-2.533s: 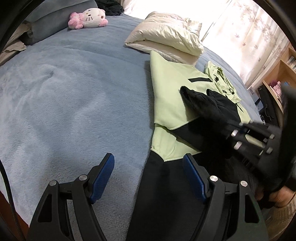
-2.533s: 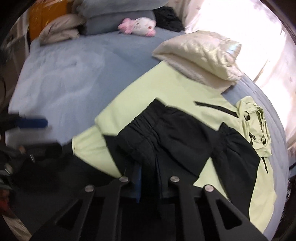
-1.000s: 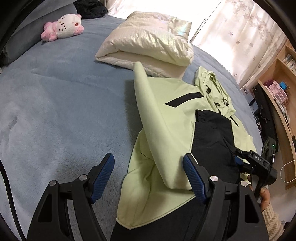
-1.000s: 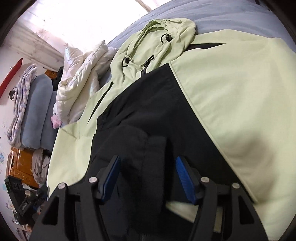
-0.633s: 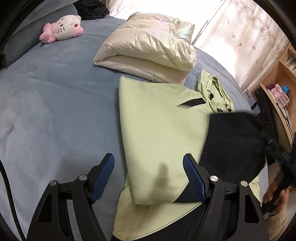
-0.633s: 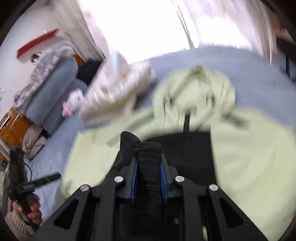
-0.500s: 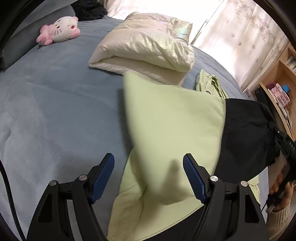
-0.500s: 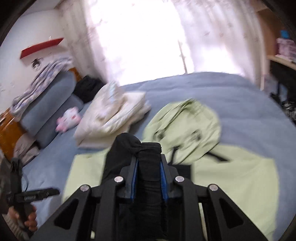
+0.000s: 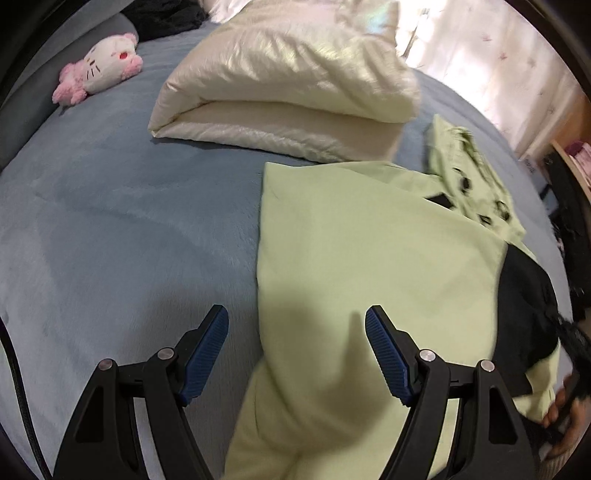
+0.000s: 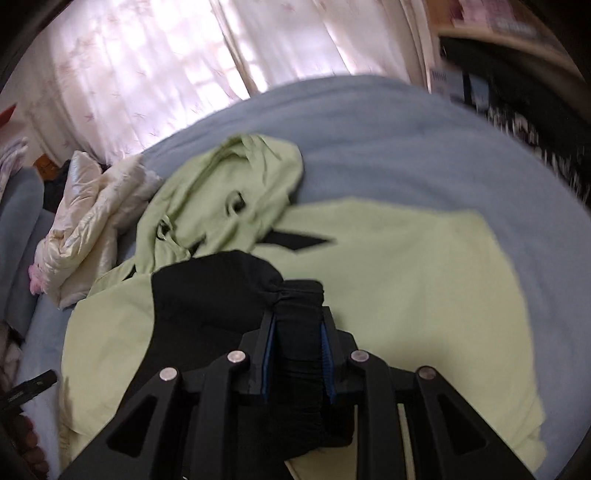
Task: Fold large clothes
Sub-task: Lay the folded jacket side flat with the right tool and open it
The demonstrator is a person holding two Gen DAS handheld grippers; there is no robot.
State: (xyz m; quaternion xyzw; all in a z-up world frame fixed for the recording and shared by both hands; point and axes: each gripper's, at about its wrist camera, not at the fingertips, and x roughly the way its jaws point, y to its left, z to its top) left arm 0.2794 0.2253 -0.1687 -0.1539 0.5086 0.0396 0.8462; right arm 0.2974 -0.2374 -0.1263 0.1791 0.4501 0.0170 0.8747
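Observation:
A light green hooded jacket with black panels lies on the blue bed cover, its hood towards the window. My right gripper has its pads pressed on the bunched black sleeve cuff, though its jaws are easing open. It holds the black sleeve above the green body. My left gripper hovers wide open above the jacket's left edge, with nothing gripped. A hand shows at the right edge of the left wrist view.
A folded cream puffy garment lies just beyond the jacket. A pink and white plush toy sits at the far left, near grey cushions. Light curtains hang behind the bed, with wooden shelves at the right. Bare blue cover stretches left of the jacket.
My right gripper has shut on the black cuff, lifted it and swung the sleeve across the jacket. My left gripper, still open, has moved forward over the green fabric towards the cream bundle.

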